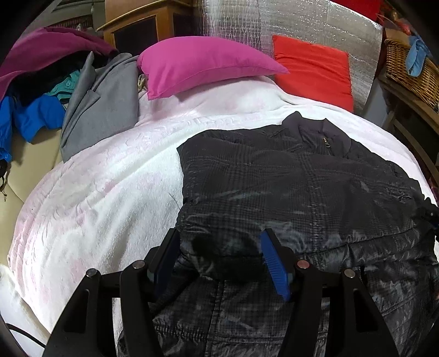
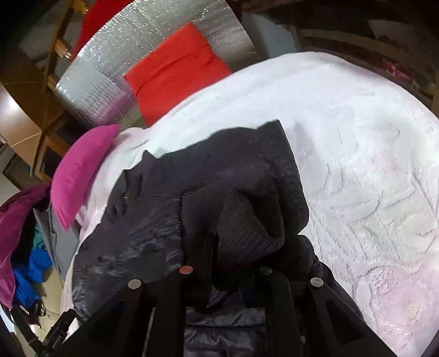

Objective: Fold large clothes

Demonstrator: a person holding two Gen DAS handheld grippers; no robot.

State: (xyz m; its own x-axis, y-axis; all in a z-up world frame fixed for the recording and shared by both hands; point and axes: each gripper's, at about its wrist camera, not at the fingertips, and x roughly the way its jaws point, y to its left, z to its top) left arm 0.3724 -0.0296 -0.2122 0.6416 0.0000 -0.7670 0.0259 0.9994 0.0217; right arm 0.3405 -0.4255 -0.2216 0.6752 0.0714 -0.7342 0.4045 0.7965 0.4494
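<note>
A dark quilted jacket [image 1: 288,186] lies front up on a white blanket [image 1: 109,178], collar and zipper at the far end. My left gripper [image 1: 219,247] is open over the jacket's near left part, its blue-padded fingers [image 1: 274,261] apart with dark fabric between them. In the right wrist view the jacket [image 2: 153,236] is bunched up, and my right gripper [image 2: 227,274] is shut on its ribbed cuff and sleeve [image 2: 247,233], lifted over the jacket body. The fingertips are hidden by fabric.
A magenta pillow [image 1: 203,68] and a red cushion [image 1: 315,68] lie at the bed's far end against a silver foil panel [image 1: 301,22]. A grey coat [image 1: 96,104] and a pile of coloured clothes [image 1: 33,96] lie at the left. A wicker basket [image 1: 411,71] stands right.
</note>
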